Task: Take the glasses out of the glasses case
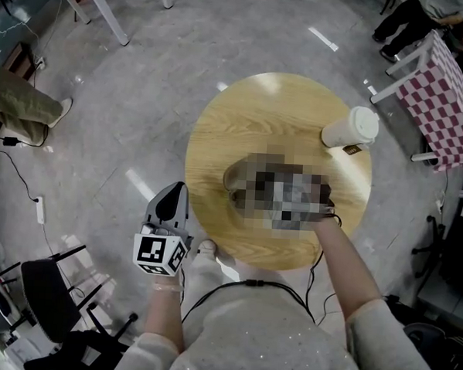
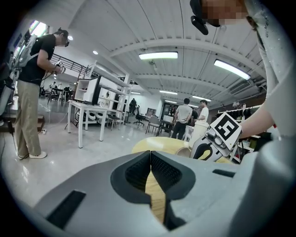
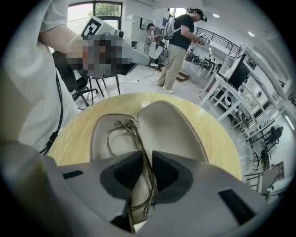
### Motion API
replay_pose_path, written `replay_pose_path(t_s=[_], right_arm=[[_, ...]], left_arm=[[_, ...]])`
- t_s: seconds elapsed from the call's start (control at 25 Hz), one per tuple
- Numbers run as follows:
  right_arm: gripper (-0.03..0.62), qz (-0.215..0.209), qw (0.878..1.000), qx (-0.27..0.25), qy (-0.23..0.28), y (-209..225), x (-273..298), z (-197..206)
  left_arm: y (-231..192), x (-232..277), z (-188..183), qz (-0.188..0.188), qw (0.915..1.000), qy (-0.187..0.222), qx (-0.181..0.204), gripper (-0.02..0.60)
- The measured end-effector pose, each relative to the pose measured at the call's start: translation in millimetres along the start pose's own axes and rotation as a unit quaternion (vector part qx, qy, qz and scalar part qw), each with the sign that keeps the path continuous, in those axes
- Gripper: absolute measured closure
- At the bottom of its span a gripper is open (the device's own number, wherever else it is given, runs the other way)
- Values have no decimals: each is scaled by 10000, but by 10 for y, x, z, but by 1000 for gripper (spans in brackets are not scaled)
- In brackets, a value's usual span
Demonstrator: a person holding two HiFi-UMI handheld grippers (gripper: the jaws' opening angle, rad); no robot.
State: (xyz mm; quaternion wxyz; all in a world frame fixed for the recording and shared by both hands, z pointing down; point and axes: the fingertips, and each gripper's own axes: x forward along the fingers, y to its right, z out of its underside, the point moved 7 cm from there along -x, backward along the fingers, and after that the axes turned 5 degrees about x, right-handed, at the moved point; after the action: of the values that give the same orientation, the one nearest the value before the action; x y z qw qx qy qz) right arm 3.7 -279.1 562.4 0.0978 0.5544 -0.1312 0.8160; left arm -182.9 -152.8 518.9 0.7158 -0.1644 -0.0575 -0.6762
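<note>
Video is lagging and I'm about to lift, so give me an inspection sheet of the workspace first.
Surface: round wooden table.
Job's things: glasses case lies open; glasses inside it.
Clutter: lidded white cup near the table's far right edge.
Tools: right tool shut on the glasses frame; left tool shut, empty, beside the table's near left edge.
Cables: black cable across the person's lap; power strip with its lead on the floor.
Surroundings: people standing, white tables, checked cloth.
</note>
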Motion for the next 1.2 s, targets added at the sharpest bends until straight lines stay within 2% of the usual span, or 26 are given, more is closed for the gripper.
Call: replay_pose_path(t_s=[0.48, 0.76, 1.2], right_arm=[[559, 296, 9988, -400, -1, -48, -48, 10], [572, 412, 9989, -115, 166, -33, -147, 9], [574, 961, 9929, 452, 541, -8, -379, 0]], left_arm=[[-22, -7, 0, 21, 10000, 15, -11, 577], [-30, -35, -38, 61, 10000, 57, -4, 577], [16, -60, -137, 232, 9995, 150, 119, 577]])
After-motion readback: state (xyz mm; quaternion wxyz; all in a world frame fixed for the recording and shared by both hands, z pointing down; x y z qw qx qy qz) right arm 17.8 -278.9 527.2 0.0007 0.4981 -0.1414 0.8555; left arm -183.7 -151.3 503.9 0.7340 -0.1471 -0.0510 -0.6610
